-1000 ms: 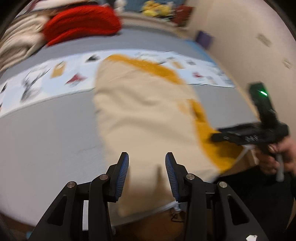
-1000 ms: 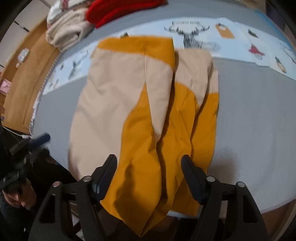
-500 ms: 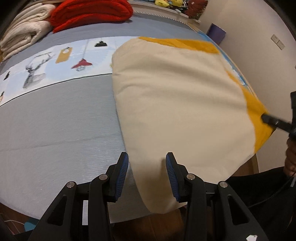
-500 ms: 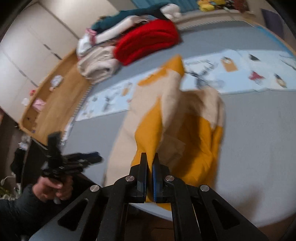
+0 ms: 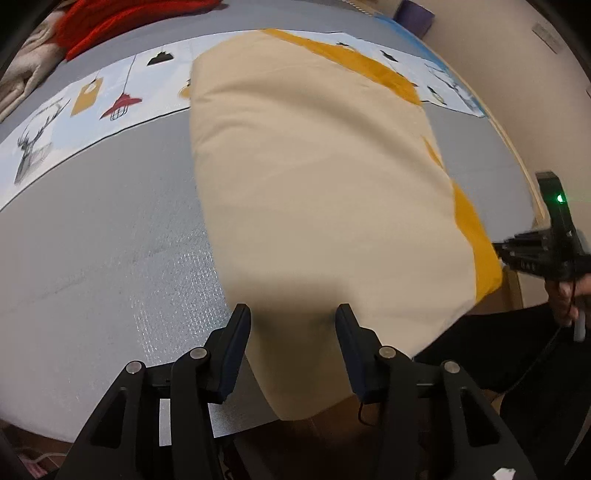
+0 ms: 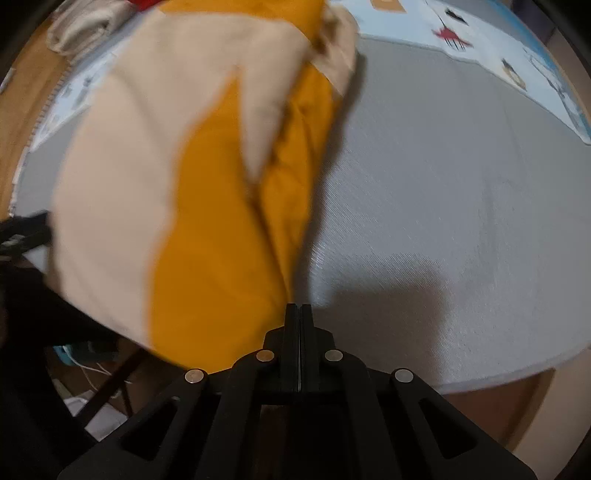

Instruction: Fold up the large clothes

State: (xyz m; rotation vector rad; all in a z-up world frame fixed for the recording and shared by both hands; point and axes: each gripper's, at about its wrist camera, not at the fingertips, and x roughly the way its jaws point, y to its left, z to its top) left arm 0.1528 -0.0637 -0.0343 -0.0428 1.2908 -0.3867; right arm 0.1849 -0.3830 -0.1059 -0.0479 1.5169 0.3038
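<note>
A large beige and orange garment (image 5: 314, 166) lies lengthwise on the grey bed (image 5: 110, 240), its near end hanging over the front edge. My left gripper (image 5: 293, 312) hovers over that near beige end. Its jaws are opening, with cloth showing below the gap and the pads clear of it. The right wrist view is blurred: my right gripper (image 6: 299, 306) is shut, and the garment's (image 6: 207, 221) orange side edge runs right up to its tips. From the left wrist view the right gripper (image 5: 502, 249) sits at the orange edge on the right, held by a hand (image 5: 565, 295).
A pale printed strip (image 5: 92, 99) crosses the bed behind the garment. A red blanket (image 5: 110, 22) and folded beige cloths (image 5: 22, 74) lie at the far left. A wall is close on the right. Bare grey bed (image 6: 443, 184) spreads right of the garment.
My right gripper went from wide open over the orange cloth to shut at its side edge. My left gripper sank closer to the beige end and its jaws spread a little.
</note>
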